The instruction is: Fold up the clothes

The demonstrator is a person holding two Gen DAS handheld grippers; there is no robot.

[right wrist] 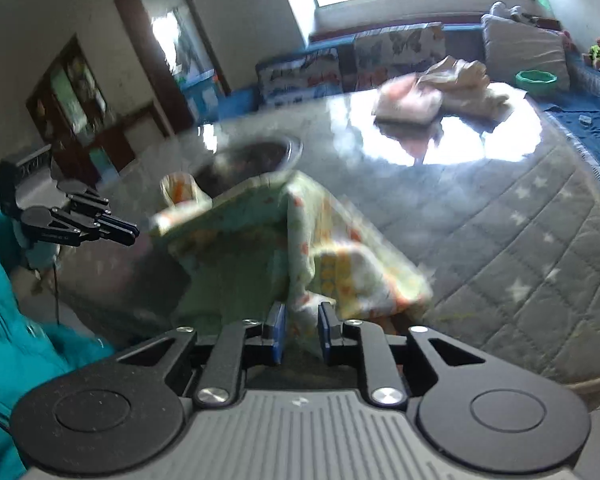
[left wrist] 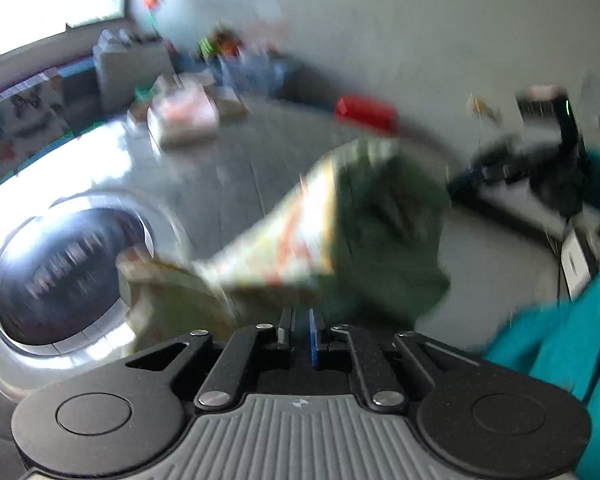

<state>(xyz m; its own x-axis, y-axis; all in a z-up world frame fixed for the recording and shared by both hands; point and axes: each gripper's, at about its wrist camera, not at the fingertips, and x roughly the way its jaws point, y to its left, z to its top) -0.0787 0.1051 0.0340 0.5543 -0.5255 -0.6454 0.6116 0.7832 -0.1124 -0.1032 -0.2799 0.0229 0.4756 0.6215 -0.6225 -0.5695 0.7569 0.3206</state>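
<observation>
Garment: a light green printed cloth (right wrist: pixel 300 240) with orange and yellow patches, lying part-folded near the front edge of the bed; blurred in both views.
Long axis: in the right wrist view it runs from a loose sleeve-like end (right wrist: pixel 178 190) at upper left down to the gripper at lower centre; a raised fold ridge stands along the middle.
Right gripper (right wrist: pixel 302 334): blue pads stand a little apart, a corner of the cloth lies between them; whether the pads press on it cannot be told. Tilted down toward the bed.
Left gripper (left wrist: pixel 301 334): fingers almost together; the cloth (left wrist: pixel 300 236) bunches just ahead of the tips, a grip cannot be told from the blur. In the right wrist view its tips (right wrist: pixel 124 232) sit just beside the cloth's left edge, apparently clear of it.
Bed cover (right wrist: pixel 520 248): grey quilt with white stars, strong window glare at mid-bed.
Round bowl (left wrist: pixel 72 276): dark inside, pale rim, close behind the cloth's far end.
Folded pile (right wrist: pixel 408 102): pink and cream clothes, well apart, far side.
Green tub (right wrist: pixel 536 78): beyond the pile, by a grey pillow (right wrist: pixel 520 46).
Red object (left wrist: pixel 366 114): beyond the cloth in the left wrist view, too blurred to identify.
Person: teal sleeve (right wrist: pixel 12 320) at the left edge.
</observation>
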